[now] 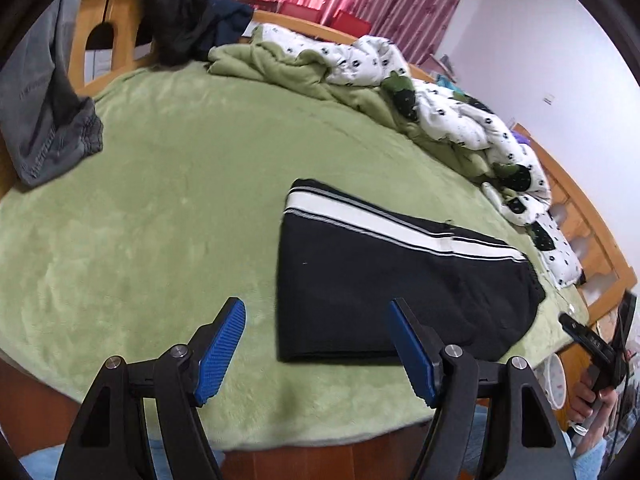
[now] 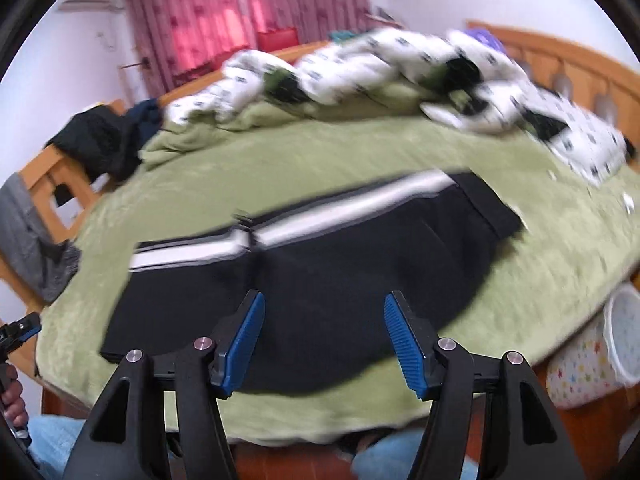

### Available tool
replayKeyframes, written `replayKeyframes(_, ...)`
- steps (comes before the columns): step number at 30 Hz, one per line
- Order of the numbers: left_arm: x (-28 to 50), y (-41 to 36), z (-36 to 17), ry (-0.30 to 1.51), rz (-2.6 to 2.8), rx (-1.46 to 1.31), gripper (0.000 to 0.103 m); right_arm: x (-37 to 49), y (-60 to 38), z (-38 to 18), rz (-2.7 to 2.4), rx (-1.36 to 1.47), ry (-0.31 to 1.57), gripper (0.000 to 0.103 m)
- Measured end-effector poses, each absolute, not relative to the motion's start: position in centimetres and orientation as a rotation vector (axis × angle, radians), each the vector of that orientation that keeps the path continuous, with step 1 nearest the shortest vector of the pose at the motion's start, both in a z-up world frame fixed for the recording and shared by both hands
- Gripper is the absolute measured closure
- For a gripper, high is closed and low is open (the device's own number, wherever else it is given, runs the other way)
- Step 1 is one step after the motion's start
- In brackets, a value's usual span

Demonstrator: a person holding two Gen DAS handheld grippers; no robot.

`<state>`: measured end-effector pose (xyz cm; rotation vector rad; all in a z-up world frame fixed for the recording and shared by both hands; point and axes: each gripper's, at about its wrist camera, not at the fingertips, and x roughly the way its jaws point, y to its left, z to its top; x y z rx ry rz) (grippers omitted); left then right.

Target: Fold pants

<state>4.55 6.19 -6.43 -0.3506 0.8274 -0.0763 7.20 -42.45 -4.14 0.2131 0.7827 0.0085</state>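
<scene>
- The left hand-held gripper [image 1: 316, 344] has its blue pads spread wide with nothing between them, hovering over the near edge of the bed [image 1: 160, 200]
- The right hand-held gripper [image 2: 324, 340] is likewise spread wide and grips nothing, poised above the near side of the pants [image 2: 304, 280]
- The pants [image 1: 384, 280] lie folded flat on the green blanket, black with a white side stripe, just right of the left hand-held gripper
- A rumpled white patterned quilt [image 1: 440, 100] is piled along the far side of the bed
- Grey clothing [image 1: 44, 112] hangs at the left end of the bed, over the wooden frame
- Pink curtains [image 2: 240, 12] cover the window behind
</scene>
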Motion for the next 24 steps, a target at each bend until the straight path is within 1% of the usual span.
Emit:
replayKeyframes(6,8.6,6.3,-11.4,0.901,-0.089,-0.409,0.032,9.4,-49.6,-9.3,-0.106,0.331,0.846,0.042)
replayKeyframes(12,12.9,6.3,-15.0,0.969,-0.194,-0.387,0.032,12.7,-53.8,-14.1,-0.145,0.496,0.892,0.042)
replayKeyframes(17,16.5,6.1,-17.9,1.006,-0.252,-0.365,0.033,16.6,-54.9,-16.0,-0.172,0.468,0.889,0.042)
replayKeyframes(20,17.8,5.9,-18.0,0.981,-0.295,-0.381,0.033,19.1,-55.9,-17.3,-0.190,0.489,0.864,0.038)
replayKeyframes(21,18.4,5.8,-18.0,0.986,-0.313,-0.388,0.035,19.5,-56.0,-17.2,-0.195,0.491,0.845,0.037)
replayKeyframes(23,19.8,5.4,-18.3,1.004,-0.348,-0.421,0.047,20.8,-56.3,-17.1,-0.201,0.484,0.828,0.036)
replayKeyframes(24,20.4,5.3,-18.5,1.017,-0.343,-0.428,0.057,21.7,-56.4,-17.1,-0.199,0.485,0.825,0.036)
